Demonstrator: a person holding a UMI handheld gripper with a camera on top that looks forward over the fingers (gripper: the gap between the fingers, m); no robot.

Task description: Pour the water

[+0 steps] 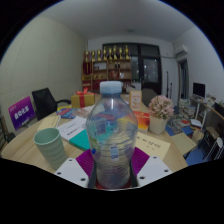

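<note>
Bottle [111,135], clear plastic with a white cap and holding water, stands clamped between the pads of the tool [111,170]. Just left on the desk [30,150] sits a green cup [50,148]; papers, boxes and shelves crowd beyond.

office-type room, white ceiling [110,25] and pale walls | wooden shelf unit [108,62] at the back, packed with colourful stuff | round wooden table [30,150] littered with papers and boxes | black chair [43,101] off to one side | looks pretty evenly lit
</note>
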